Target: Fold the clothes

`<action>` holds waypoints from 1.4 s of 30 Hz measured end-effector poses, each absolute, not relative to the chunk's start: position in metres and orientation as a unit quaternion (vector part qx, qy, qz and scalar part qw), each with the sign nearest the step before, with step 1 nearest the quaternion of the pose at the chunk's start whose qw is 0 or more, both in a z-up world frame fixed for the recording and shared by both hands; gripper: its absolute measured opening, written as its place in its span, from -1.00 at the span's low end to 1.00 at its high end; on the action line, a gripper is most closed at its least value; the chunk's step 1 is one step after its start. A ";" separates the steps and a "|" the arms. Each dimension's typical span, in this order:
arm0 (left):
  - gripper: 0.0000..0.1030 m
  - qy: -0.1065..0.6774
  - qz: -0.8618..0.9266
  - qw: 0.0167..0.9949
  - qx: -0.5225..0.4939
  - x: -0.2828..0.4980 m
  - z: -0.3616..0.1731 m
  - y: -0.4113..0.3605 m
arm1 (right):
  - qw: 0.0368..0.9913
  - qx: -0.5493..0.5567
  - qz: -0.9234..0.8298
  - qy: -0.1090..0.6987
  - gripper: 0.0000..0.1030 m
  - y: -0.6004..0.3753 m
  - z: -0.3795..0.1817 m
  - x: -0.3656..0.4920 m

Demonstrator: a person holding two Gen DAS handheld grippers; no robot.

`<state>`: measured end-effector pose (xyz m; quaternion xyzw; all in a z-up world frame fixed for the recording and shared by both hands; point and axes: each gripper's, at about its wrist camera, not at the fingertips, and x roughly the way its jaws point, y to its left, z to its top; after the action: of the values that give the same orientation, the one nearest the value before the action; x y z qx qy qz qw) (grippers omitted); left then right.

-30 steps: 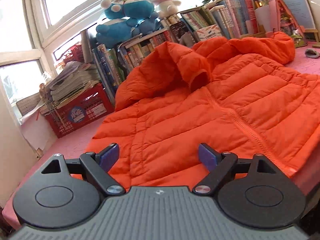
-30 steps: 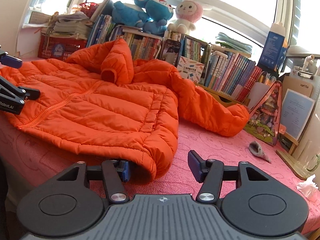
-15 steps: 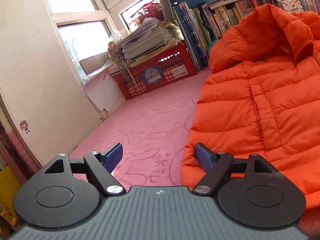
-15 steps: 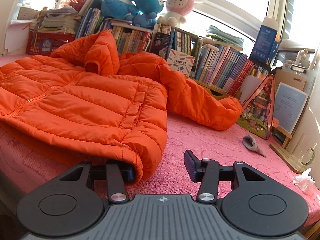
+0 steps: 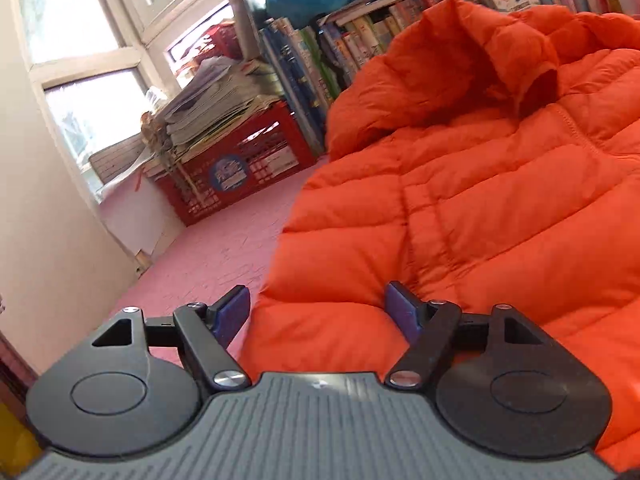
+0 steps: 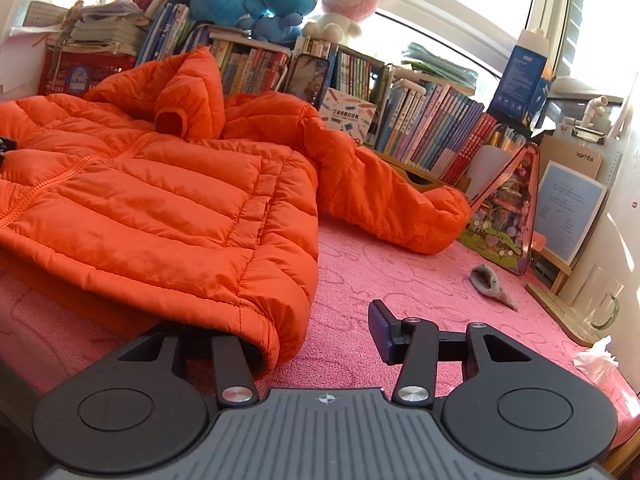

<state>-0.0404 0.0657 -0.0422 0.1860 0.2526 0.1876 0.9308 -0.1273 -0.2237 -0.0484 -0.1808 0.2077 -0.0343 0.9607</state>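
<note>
An orange puffer jacket (image 6: 168,204) lies front up on the pink cloth-covered table (image 6: 400,280), its hood folded over the chest and one sleeve (image 6: 384,196) stretched to the right. In the left wrist view the jacket (image 5: 480,208) fills the right side. My left gripper (image 5: 318,316) is open, its fingers astride the jacket's lower left hem corner. My right gripper (image 6: 304,330) is open at the lower right hem corner; its left finger is hidden under the hem, its right finger (image 6: 380,330) stands clear over the cloth.
A red crate (image 5: 236,164) with stacked papers stands at the back left by the wall. Books (image 6: 436,132) and plush toys (image 6: 256,0) line the back. A grey sock (image 6: 490,282), a pink bag (image 6: 504,216), a glass mug (image 6: 598,304) and a tissue (image 6: 596,360) lie right.
My left gripper swung left off the jacket's middle, then came back so the hem corner lies between its fingers. My right gripper edged forward, its left finger slipping under the hem.
</note>
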 end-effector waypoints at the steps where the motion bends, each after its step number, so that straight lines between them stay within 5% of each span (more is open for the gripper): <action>1: 0.54 0.257 0.202 0.926 0.188 -0.043 -0.041 0.076 | 0.960 -0.183 -0.036 0.208 0.00 -0.225 -0.049 -0.127; 16: 0.52 0.288 0.237 0.906 0.200 -0.067 -0.031 0.107 | 0.950 -0.205 -0.085 0.222 0.08 -0.252 -0.022 -0.139; 26: 0.51 0.228 0.208 0.937 0.161 -0.067 0.018 0.110 | 0.940 -0.186 0.000 0.287 0.11 -0.276 0.000 -0.175; 31: 0.58 0.196 0.084 0.961 0.175 -0.055 0.040 0.068 | 0.934 -0.140 0.036 0.326 0.50 -0.296 0.018 -0.190; 39: 0.75 0.114 -0.078 0.949 0.284 -0.015 0.044 -0.025 | 0.954 -0.095 -0.021 0.284 0.74 -0.338 0.062 -0.216; 42: 0.93 0.176 -0.201 0.949 0.167 0.007 0.049 -0.047 | 0.968 -0.044 -0.019 0.246 0.81 -0.346 0.074 -0.205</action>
<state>0.0073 -0.0472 0.0491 0.1673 0.1765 -0.2014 0.9488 -0.2046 -0.3457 0.0741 -0.0439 0.2460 -0.0186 0.9681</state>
